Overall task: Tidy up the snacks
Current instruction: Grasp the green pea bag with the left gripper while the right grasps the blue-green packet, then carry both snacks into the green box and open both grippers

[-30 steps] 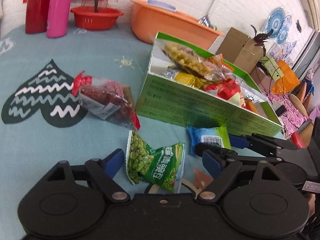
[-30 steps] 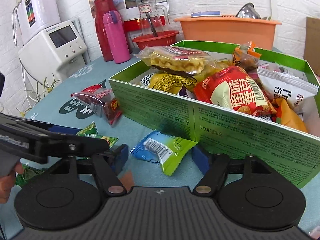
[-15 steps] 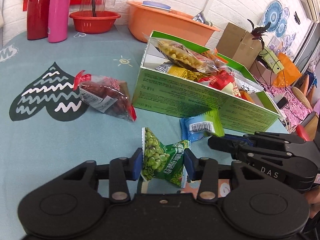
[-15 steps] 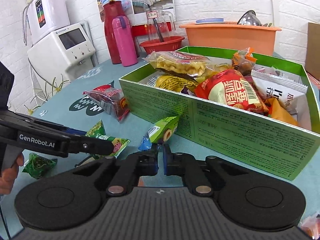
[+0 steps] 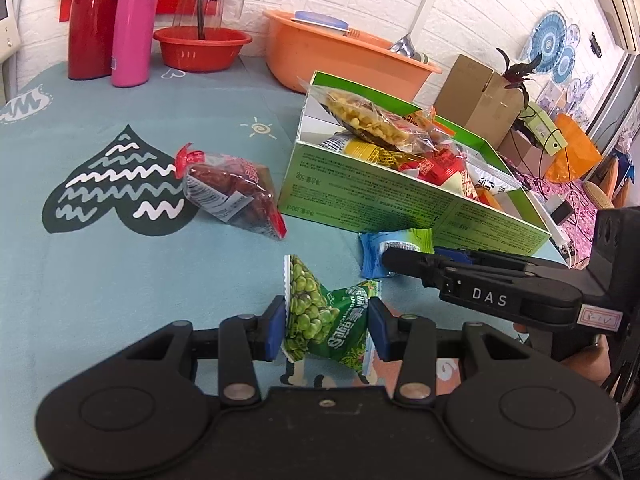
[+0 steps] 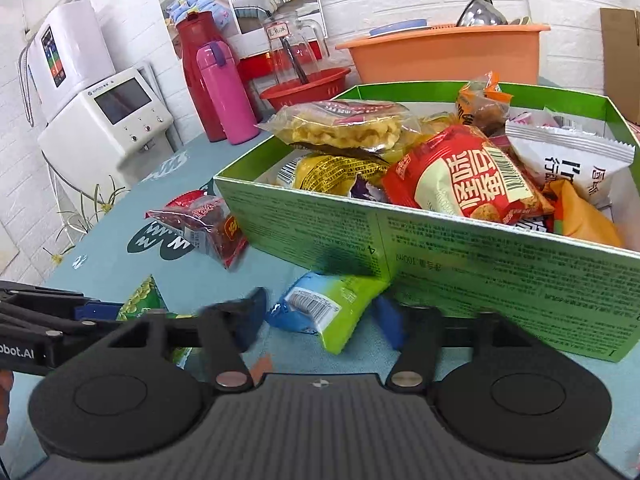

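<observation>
The left gripper (image 5: 327, 329) is closed on the green pea packet (image 5: 328, 318), pinched across its middle, clear of the cloth. The right gripper (image 6: 320, 316) has its jaws just opening again, and the blue-green packet (image 6: 324, 308) lies between them on the table, not pressed by either pad. Just beyond it stands the green box (image 6: 440, 264), heaped with snacks. The soft pea packet could slide out of a mid-body pinch during transfer. The blue-green packet could be pushed against the box wall, and anything added to the heap could spill over the rim
</observation>
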Demonstrator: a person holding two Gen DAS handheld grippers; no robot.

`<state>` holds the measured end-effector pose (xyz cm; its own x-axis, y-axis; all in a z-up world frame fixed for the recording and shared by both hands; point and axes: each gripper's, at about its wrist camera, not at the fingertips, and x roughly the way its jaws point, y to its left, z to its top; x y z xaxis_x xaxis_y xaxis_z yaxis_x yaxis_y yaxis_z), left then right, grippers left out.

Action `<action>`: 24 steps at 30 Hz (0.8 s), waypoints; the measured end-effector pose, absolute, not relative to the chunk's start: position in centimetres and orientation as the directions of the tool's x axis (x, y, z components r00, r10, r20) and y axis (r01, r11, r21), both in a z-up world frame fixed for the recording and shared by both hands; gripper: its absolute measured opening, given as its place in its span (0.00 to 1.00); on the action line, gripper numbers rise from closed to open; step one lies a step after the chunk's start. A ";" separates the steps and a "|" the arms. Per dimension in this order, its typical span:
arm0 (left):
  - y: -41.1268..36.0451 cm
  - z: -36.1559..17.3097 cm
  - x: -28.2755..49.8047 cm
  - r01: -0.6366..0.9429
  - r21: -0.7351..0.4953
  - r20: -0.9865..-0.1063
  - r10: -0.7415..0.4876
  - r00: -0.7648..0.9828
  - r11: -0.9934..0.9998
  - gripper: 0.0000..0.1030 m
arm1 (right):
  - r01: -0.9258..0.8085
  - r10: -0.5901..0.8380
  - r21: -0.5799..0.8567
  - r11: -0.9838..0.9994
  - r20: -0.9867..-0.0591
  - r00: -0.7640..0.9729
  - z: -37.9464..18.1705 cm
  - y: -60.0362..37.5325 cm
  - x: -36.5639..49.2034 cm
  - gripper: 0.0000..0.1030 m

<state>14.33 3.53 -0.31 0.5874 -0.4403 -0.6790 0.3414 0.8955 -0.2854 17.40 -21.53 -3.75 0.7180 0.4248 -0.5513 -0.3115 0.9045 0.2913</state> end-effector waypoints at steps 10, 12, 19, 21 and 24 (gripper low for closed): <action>2.1 3.0 14.5 0.388 -0.274 -0.625 -0.470 0.623 0.880 0.76 | -0.368 0.459 0.278 0.887 -0.465 0.757 -1.4 -23.3 13.9 0.54; 1.2 4.3 14.9 0.405 -0.265 -0.601 -0.478 0.640 0.875 0.76 | -0.370 0.453 0.267 0.890 -0.422 0.786 0.0 -24.2 13.1 0.54; -3.0 7.6 17.8 0.457 -0.256 -0.534 -0.519 0.667 0.852 0.76 | -0.285 0.335 0.198 0.938 -0.307 0.891 3.6 -28.1 13.2 0.54; -4.3 8.0 19.1 0.464 -0.263 -0.522 -0.529 0.669 0.846 0.76 | -0.247 0.301 0.204 0.947 -0.300 0.905 3.9 -29.5 14.1 0.54; -6.1 8.1 21.3 0.458 -0.272 -0.514 -0.530 0.675 0.846 0.76 | -0.189 0.250 0.218 0.957 -0.301 0.920 3.9 -31.5 15.3 0.54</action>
<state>21.34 -6.07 8.11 0.6748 -0.5300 -0.5136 0.4579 0.8464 -0.2719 15.32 -31.51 3.89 0.9204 0.2502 -0.3005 -0.1890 0.9574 0.2183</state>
